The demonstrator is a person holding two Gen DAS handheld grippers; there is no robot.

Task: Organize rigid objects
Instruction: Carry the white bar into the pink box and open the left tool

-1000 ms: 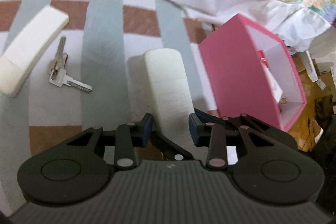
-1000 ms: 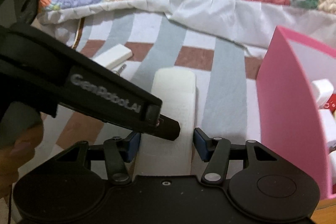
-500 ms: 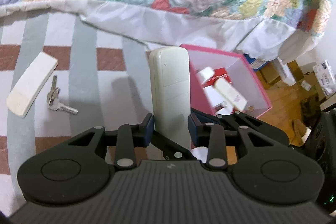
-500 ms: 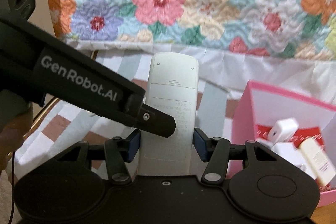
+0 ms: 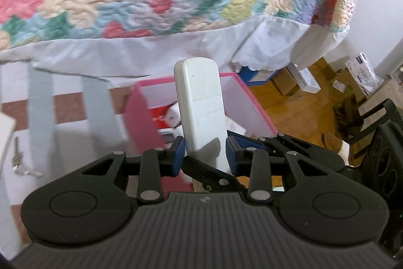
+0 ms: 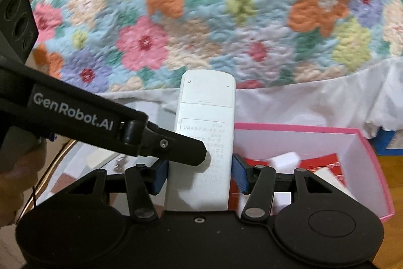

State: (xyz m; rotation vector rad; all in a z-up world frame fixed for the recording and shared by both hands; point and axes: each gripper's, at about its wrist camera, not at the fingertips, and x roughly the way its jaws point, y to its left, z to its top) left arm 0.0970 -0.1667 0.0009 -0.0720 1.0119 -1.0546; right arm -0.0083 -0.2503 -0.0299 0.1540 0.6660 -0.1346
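Observation:
A white remote control (image 5: 201, 112) hangs in the air, back side up, with both grippers on its near end. My left gripper (image 5: 204, 155) is shut on it, blue pads against its edges. My right gripper (image 6: 200, 175) is shut on the same remote control (image 6: 204, 132). In the right wrist view a left finger (image 6: 181, 148) lies across the remote's label. In the left wrist view a right finger (image 5: 214, 175) crosses under it. Behind and below the remote stands an open pink box (image 5: 143, 115), also pink box (image 6: 297, 127), with small white and red items inside.
A set of keys (image 5: 17, 163) and a flat white piece (image 5: 5, 127) lie on the striped sheet at the left. A floral quilt (image 6: 226, 17) fills the background. Cardboard boxes (image 5: 302, 82) sit on the wooden floor at the right. A hand (image 6: 12, 180) shows at the left edge.
Both grippers have lifted the remote off the striped sheet. The pink box, seen side-on before, now shows its open inside below the remote, and the quilt fills more of both views.

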